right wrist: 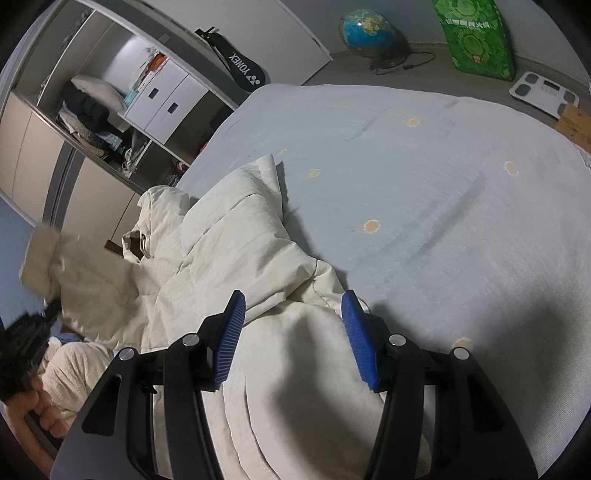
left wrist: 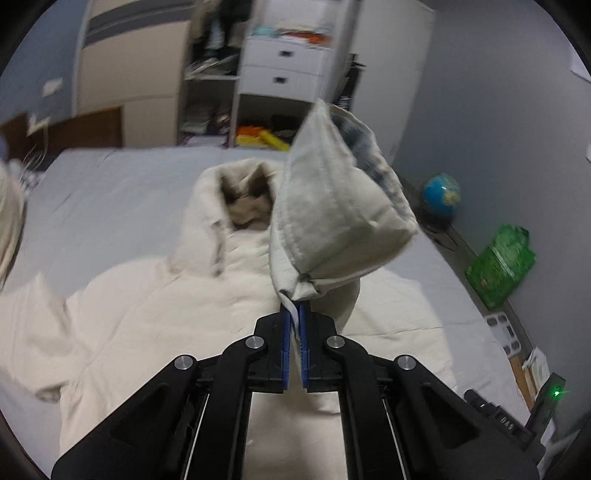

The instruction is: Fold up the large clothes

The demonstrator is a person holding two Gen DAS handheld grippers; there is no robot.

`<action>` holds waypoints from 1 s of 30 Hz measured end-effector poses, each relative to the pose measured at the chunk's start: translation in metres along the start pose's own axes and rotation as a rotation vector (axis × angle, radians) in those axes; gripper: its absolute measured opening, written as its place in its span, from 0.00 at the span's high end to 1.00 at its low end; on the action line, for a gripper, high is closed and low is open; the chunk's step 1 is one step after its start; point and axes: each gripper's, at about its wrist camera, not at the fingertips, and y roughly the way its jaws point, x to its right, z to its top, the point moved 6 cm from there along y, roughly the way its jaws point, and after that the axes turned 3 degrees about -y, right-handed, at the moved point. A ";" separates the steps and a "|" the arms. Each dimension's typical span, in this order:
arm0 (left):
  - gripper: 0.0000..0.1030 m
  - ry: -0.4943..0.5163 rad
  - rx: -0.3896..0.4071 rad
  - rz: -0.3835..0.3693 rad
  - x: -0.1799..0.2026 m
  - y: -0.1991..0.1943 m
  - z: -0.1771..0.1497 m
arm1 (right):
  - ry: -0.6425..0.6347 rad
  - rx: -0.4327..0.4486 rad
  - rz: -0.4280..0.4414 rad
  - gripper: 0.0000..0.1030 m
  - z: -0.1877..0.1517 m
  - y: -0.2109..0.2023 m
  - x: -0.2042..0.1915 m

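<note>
A cream padded hooded coat lies spread on a pale blue bed, hood toward the wardrobe. My left gripper is shut on the coat's sleeve cuff and holds it lifted above the coat's body. In the right wrist view the coat lies bunched on the bed. My right gripper is open and empty, just above the coat's right edge. The raised sleeve and the left gripper show blurred at the left.
An open wardrobe with white drawers stands beyond the bed's far end. On the floor to the right are a globe, a green bag, a bathroom scale and a cardboard box. A racket bag leans by the wardrobe.
</note>
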 end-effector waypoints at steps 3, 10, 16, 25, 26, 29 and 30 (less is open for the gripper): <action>0.96 -0.053 -0.040 0.032 -0.032 0.004 -0.019 | -0.030 -0.002 -0.007 0.50 -0.002 -0.001 -0.005; 0.95 -0.206 -0.147 0.043 -0.087 0.022 -0.067 | -0.103 -0.010 -0.030 0.50 -0.004 0.002 -0.017; 0.88 -0.292 -0.216 0.043 -0.120 0.024 -0.105 | -0.130 -0.024 -0.046 0.50 -0.008 0.007 -0.020; 0.33 -0.272 -0.221 0.114 -0.160 0.002 -0.127 | -0.197 -0.033 -0.071 0.50 -0.012 0.009 -0.028; 0.30 -0.257 -0.212 0.121 -0.163 -0.001 -0.126 | -0.202 -0.034 -0.072 0.50 -0.013 0.009 -0.030; 0.28 -0.249 -0.201 0.146 -0.167 -0.010 -0.122 | -0.220 -0.041 -0.084 0.49 -0.015 0.009 -0.033; 0.28 -0.255 -0.199 0.148 -0.169 -0.013 -0.122 | -0.226 -0.041 -0.085 0.49 -0.015 0.008 -0.034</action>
